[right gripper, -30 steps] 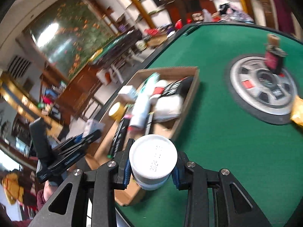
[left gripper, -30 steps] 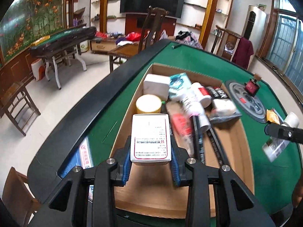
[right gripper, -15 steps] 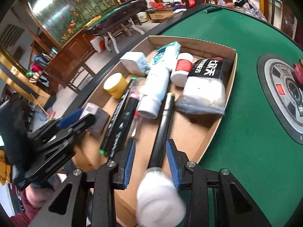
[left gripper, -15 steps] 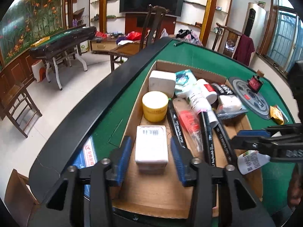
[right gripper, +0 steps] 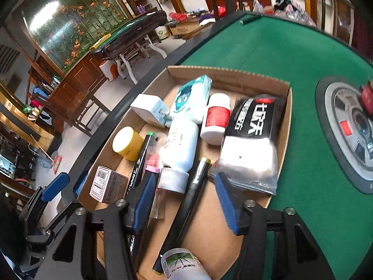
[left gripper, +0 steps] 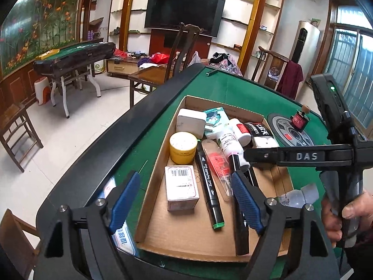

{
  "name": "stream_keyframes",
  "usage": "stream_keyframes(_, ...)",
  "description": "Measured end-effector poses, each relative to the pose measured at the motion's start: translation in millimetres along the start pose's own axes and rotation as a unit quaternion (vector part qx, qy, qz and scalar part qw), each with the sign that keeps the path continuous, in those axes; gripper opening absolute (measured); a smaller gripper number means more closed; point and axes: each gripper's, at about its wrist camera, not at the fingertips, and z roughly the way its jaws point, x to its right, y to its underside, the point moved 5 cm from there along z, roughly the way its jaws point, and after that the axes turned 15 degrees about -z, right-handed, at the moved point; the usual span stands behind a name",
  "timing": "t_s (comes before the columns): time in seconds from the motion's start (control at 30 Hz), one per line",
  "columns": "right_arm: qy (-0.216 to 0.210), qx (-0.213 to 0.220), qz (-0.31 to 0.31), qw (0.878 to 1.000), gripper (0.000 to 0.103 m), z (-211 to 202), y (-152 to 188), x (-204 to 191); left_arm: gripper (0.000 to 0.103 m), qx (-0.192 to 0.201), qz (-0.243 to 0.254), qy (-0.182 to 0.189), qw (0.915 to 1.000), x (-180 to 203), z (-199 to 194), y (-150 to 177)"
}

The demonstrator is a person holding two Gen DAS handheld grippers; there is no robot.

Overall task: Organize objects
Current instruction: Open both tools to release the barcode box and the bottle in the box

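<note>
The left hand-held gripper [left gripper: 185, 199] is opening, and the small box [left gripper: 181, 190] lies loose between its fingers in the cardboard tray [left gripper: 186, 240]. The right hand-held gripper [right gripper: 185, 200] is opening too, empty; its white bottle [right gripper: 183, 266] lies just below. I think both should lift straight up, without bumping anything.

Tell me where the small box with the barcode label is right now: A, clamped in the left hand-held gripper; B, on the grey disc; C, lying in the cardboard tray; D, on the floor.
C: the barcode box lies on the cardboard tray floor, near the yellow jar.
</note>
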Motion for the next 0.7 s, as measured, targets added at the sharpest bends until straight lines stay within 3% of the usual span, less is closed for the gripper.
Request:
stream_keyframes(0.13,0.004,0.001,-0.004,1.0,0.067,-21.3,2.4,1.8,0.083,0.002,-0.014,0.003,0.9999,-6.3,-3.4,-3.3)
stream_keyframes(0.23,-0.029,-0.005,0.002,1.0,0.071,-41.7,12.4,2.7,0.084,0.01,-0.018,0.007,0.9998,-10.2,-7.2,-7.7)
stream_keyframes(0.43,-0.182,0.01,0.069,0.981,0.085,-80.6,47.0,5.1,0.084,0.007,-0.039,0.02,0.999,-16.7,-4.4,-6.8)
stream_keyframes(0.53,-0.27,0.006,0.103,0.957,0.087,-81.0,64.3,-2.3,0.084,0.005,-0.041,0.02,0.999,-17.6,-2.9,-4.9)
stream_keyframes(0.7,-0.267,-0.005,0.12,0.956,0.09,-66.9,76.0,-12.0,0.084,0.008,-0.047,0.021,0.9986,-22.1,-5.1,-4.5)
